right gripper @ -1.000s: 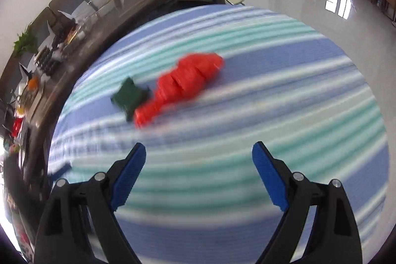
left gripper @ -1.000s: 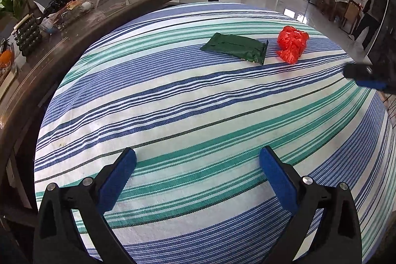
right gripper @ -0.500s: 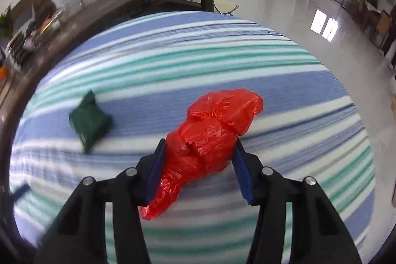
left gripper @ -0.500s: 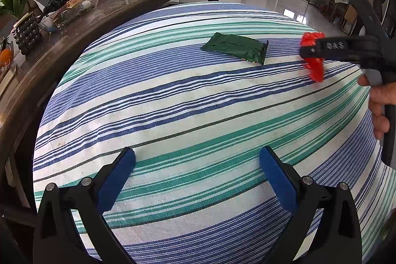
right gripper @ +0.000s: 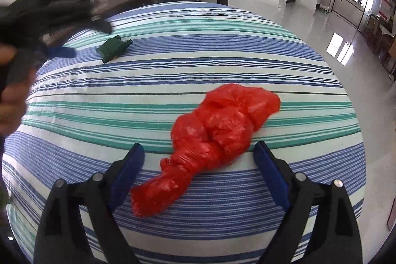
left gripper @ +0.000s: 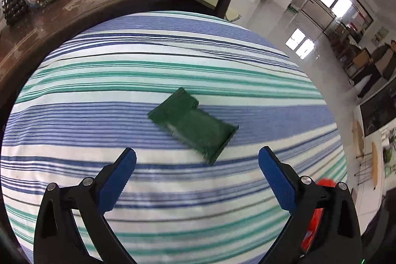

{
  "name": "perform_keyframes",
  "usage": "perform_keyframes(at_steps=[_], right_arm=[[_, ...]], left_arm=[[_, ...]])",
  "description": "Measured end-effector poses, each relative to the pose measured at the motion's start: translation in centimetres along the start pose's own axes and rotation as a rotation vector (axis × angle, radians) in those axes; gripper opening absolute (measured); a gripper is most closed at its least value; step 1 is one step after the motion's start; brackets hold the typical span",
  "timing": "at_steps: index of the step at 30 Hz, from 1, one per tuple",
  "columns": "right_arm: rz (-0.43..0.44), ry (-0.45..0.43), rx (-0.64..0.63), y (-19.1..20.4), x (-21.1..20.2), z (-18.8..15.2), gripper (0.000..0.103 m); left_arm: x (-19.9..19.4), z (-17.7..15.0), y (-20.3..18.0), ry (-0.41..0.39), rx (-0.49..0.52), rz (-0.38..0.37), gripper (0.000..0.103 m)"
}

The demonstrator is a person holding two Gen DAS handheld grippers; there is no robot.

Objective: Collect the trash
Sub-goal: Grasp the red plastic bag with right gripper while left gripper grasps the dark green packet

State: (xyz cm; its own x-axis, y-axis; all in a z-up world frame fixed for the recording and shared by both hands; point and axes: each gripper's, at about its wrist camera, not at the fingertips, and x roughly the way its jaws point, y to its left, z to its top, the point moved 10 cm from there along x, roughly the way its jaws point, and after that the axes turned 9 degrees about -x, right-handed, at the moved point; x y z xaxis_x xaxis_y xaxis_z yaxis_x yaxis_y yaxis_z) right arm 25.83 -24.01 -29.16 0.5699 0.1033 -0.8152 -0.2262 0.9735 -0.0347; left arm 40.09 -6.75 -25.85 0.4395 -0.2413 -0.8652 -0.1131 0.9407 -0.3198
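Right gripper [right gripper: 199,166]: jaws wide, just reopened; crumpled red plastic bag [right gripper: 212,142] lies loose between them on striped blue-green tablecloth [right gripper: 173,71], long axis diagonal, knotted tail toward left jaw.

Left gripper [left gripper: 196,171]: jaws wide, empty; flat dark green foil packet [left gripper: 194,131] just ahead, long axis diagonal, nearer this hand.

Half second earlier right jaws pinched bag; now released. Left gripper now much closer to packet.
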Motion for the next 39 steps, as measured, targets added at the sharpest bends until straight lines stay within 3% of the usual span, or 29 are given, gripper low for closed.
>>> perform_keyframes(at_steps=[4, 7, 9, 16, 18, 20, 22, 23, 24, 25, 26, 28, 33, 36, 39], right_arm=[[0.002, 0.004, -0.002, 0.1, 0.1, 0.3, 0.089], [0.002, 0.004, -0.001, 0.2, 0.2, 0.4, 0.089], [0.001, 0.004, -0.002, 0.2, 0.2, 0.4, 0.089], [-0.003, 0.006, -0.003, 0.1, 0.3, 0.5, 0.089], [-0.006, 0.007, -0.003, 0.0, 0.4, 0.6, 0.089], [-0.007, 0.007, -0.002, 0.0, 0.4, 0.6, 0.089], [-0.007, 0.006, -0.001, 0.0, 0.4, 0.6, 0.089], [-0.008, 0.004, 0.002, -0.1, 0.4, 0.7, 0.082], [-0.02, -0.006, 0.014, -0.4, 0.2, 0.7, 0.076], [-0.023, -0.02, 0.026, -0.6, -0.1, 0.8, 0.055], [-0.012, -0.027, 0.036, -0.7, -0.3, 0.7, 0.049], [-0.01, -0.026, 0.013, -0.5, -0.7, 0.4, 0.047], [0.047, -0.017, -0.054, 1.9, -3.6, -1.8, 0.046], [0.048, -0.007, -0.079, 2.9, -4.4, -3.1, 0.049], [0.011, -0.005, -0.064, 2.6, -3.9, -3.9, 0.068]], left_arm=[[3.1, 2.5, -0.6, -0.053, -0.057, 0.17, 0.098], [4.9, 2.0, -0.5, -0.042, -0.046, 0.265, 0.098], [4.8, 1.4, -0.5, -0.074, 0.013, 0.309, 0.098], [3.4, 0.0, 1.1, -0.085, 0.116, 0.226, 0.098], [3.4, 0.1, 0.9, -0.105, 0.157, 0.212, 0.093], [3.2, 0.4, 0.0, -0.132, 0.2, 0.179, 0.061], [3.1, 0.2, -0.8, -0.136, 0.239, 0.157, 0.049], [2.9, -0.2, -1.2, -0.137, 0.259, 0.146, 0.047], [2.7, -0.7, -1.4, -0.134, 0.277, 0.136, 0.046], [2.2, -1.6, -1.7, -0.129, 0.302, 0.124, 0.044], [1.6, -2.7, -1.9, -0.125, 0.325, 0.112, 0.044], [0.1, -5.3, -1.8, -0.119, 0.378, 0.088, 0.044], [-3.7, -13.2, -1.0, -0.089, 0.479, 0.033, 0.044], [-4.7, -15.6, -0.2, -0.097, 0.473, 0.023, 0.045], [-5.0, -16.5, 0.1, -0.118, 0.46, 0.039, 0.055]])
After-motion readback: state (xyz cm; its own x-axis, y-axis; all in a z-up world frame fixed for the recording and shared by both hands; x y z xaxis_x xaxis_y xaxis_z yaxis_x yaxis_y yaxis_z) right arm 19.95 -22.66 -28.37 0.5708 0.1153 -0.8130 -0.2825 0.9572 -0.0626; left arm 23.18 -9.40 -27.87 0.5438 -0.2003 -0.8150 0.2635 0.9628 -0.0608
